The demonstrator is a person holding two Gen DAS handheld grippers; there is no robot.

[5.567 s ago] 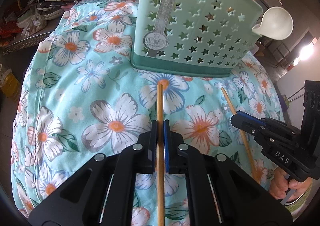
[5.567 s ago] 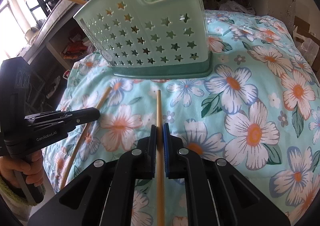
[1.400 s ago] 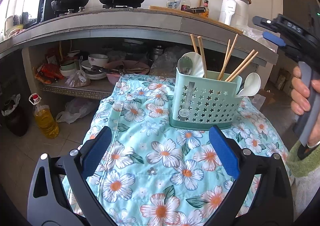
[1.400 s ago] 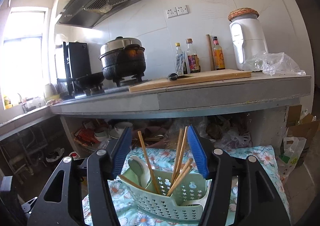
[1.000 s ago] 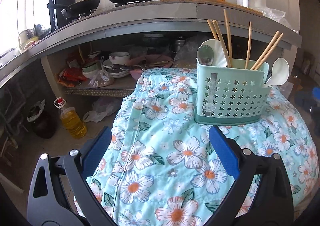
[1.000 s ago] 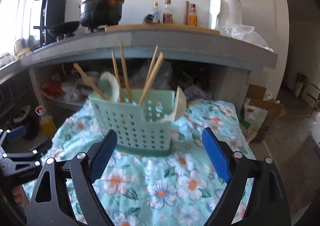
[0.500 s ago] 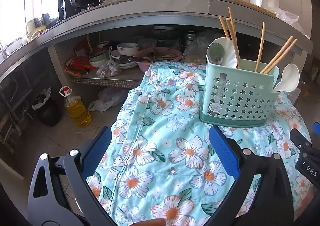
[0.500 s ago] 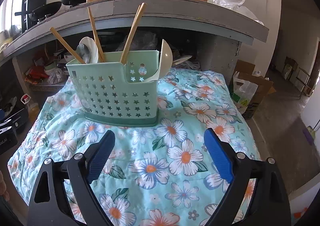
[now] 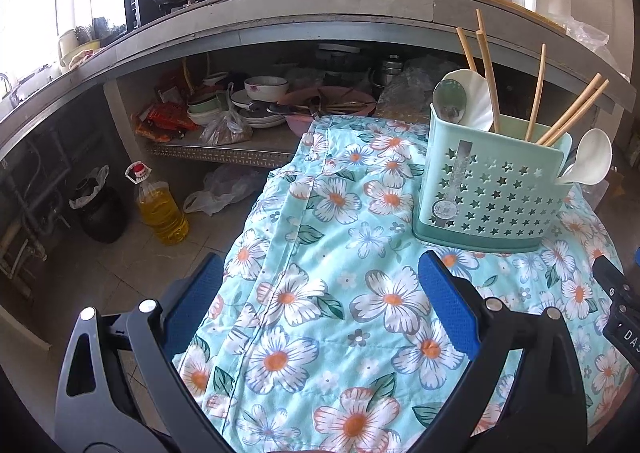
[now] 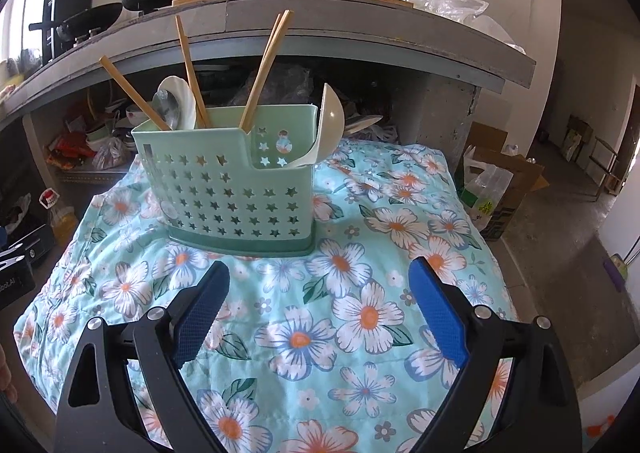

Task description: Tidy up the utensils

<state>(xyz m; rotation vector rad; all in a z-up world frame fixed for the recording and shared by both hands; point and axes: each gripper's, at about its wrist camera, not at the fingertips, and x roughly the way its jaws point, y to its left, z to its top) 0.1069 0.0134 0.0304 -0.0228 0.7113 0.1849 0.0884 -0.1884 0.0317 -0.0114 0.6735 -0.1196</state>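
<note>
Mint-green caddy [image 10: 236,197] with star-shaped holes; turquoise cloth [image 10: 360,293] with white, orange-centred flowers; blue pads [image 9: 448,305].

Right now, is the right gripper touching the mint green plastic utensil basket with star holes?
Apart. The right wrist view shows the right gripper open, with flowered cloth between its fingertips and the mint green plastic utensil basket.

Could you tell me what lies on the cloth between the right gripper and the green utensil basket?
Nothing: in the right wrist view, only bare floral cloth separates the open right gripper from the basket.
</note>
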